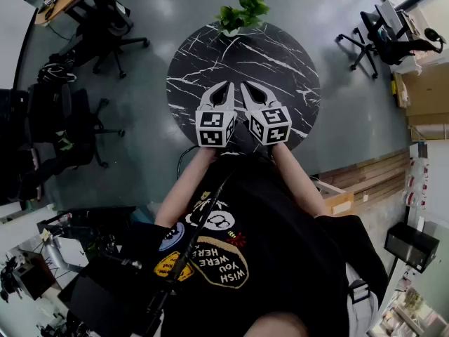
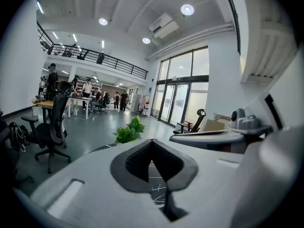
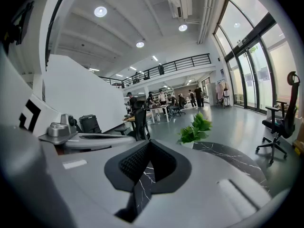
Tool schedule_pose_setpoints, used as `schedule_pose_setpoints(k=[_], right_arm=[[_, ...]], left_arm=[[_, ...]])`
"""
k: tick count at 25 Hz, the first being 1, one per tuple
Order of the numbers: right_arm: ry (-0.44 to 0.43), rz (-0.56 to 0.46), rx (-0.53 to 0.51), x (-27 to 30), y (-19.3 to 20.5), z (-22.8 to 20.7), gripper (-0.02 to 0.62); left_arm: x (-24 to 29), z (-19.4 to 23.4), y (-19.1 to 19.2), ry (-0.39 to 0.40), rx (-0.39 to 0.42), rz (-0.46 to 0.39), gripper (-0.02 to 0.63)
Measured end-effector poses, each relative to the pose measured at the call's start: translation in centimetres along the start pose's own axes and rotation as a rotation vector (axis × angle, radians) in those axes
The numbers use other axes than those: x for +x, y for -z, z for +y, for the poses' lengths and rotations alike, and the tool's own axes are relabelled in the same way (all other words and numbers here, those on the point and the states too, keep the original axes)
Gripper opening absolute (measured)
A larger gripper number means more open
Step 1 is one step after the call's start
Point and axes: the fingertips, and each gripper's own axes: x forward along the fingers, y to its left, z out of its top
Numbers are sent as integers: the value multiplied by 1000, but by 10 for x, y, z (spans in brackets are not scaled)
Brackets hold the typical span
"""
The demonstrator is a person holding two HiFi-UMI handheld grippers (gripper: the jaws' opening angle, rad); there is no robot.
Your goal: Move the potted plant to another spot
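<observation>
A small potted plant (image 1: 240,12) with green leaves stands at the far edge of a round black marble table (image 1: 280,62). Both grippers hover side by side over the table's near half, well short of the plant. My left gripper (image 1: 228,88) is shut with nothing in it, and so is my right gripper (image 1: 247,88). In the left gripper view the plant (image 2: 129,131) shows ahead and left of the closed jaw tips (image 2: 152,141). In the right gripper view the plant (image 3: 195,128) stands ahead and right of the closed tips (image 3: 149,141).
Black office chairs stand at the far left (image 1: 105,20), far right (image 1: 379,37) and left (image 1: 63,118) of the table. Cardboard boxes (image 1: 428,93) and wooden boards (image 1: 365,177) lie on the floor to the right. Grey floor surrounds the table.
</observation>
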Motion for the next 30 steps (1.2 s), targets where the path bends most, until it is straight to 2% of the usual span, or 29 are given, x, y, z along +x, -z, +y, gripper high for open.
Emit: schedule_pose_setpoints(k=[11, 19, 26, 30], right_arm=[[16, 1, 14, 6, 4, 3, 2], [39, 61, 51, 17, 22, 4, 3], [39, 76, 47, 43, 38, 11, 3], [50, 56, 42, 61, 43, -11, 3]], left_arm=[[-1, 12, 3, 5, -2, 8, 5], [-1, 35, 7, 2, -29, 21, 3], [14, 57, 30, 24, -39, 68, 3], [37, 61, 43, 29, -34, 76, 4]])
